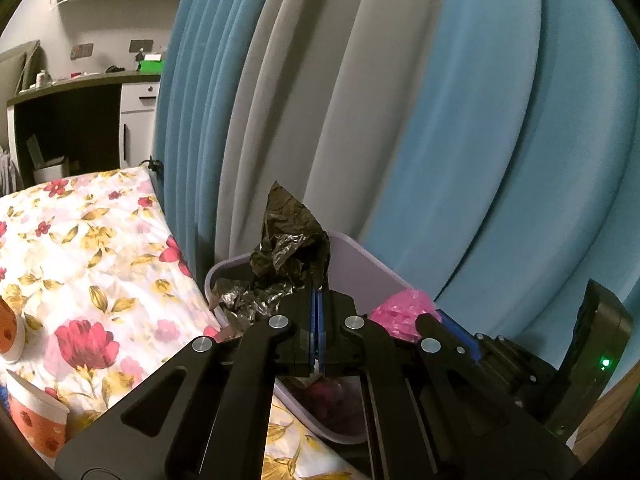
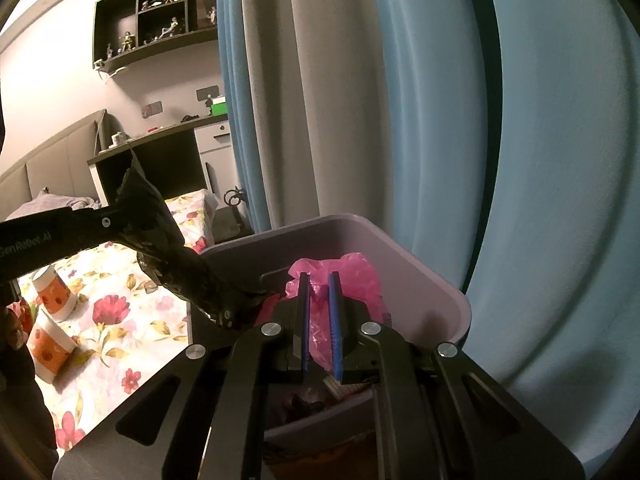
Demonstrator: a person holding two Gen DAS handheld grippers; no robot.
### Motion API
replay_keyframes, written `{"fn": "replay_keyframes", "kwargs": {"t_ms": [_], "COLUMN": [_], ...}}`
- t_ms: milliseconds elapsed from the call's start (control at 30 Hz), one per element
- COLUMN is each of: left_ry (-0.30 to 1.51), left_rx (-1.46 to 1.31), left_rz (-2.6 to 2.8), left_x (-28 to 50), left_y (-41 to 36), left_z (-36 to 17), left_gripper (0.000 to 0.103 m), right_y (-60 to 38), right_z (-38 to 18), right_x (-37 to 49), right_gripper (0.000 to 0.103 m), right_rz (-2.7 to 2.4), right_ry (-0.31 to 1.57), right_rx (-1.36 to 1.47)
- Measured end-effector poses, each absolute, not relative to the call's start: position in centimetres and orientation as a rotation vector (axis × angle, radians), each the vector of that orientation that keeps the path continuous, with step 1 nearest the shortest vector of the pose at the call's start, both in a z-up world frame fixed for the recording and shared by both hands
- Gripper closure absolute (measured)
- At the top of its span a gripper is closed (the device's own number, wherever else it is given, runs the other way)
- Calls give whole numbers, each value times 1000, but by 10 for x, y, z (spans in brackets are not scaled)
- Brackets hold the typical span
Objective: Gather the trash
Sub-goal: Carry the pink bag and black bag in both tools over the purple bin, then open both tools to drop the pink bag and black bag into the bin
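- Lilac plastic forms the rectangular waste bin (image 2: 424, 280), the landmark here; it stands against the floral bedsheet (image 1: 92, 264), with blue and grey curtains (image 1: 400, 100) hanging right behind it.
- The left gripper (image 1: 319, 296) has its blue-padded jaws pressed fully together on a crumpled black plastic bag (image 1: 288, 240), which sticks up above the bin's near-left rim and spills over that rim into the bin.
- In the right wrist view the same black bag (image 2: 168, 248) stretches from the left gripper (image 2: 116, 220) down to the bin's left wall.
- The right gripper (image 2: 320, 308) has its jaws drawn nearly together, pinching a thin crumpled pink plastic bag (image 2: 352, 276); the bag bunches up past the fingertips, over the bin's open mouth.
- From the left wrist view the pink bag (image 1: 400, 312) sits at the bin's right side, with the right gripper (image 1: 452, 332) just beside it.
- Dark and reddish trash (image 2: 308, 404) lies low inside the bin, too dim to identify.
- Two orange-and-white paper cups (image 2: 52, 320) rest on the bedsheet, well to the left of the bin.
- A dark desk (image 2: 160, 148) and wall shelves with small figurines (image 2: 160, 12) stand far behind the bin, to its left.
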State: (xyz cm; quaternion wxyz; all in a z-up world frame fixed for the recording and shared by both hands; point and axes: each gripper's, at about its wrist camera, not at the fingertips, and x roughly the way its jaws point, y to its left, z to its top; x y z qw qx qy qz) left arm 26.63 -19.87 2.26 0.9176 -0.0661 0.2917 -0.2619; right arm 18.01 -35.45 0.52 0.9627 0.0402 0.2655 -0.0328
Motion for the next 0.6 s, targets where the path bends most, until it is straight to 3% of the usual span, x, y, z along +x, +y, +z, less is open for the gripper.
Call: {"fn": "replay_keyframes", "kwargs": {"t_ms": [600], "left_ry": [677], "left_rx": [-161], "left_rz": [-614], "left_x": [280], "left_y": [-216], "left_z": [2], "left_gripper": [103], "right_y": [-361], "right_z": [-6], "right_x": [189], "right_gripper": [93], "right_rz": [-56], "right_ry": [573], "right_rx": [90]}}
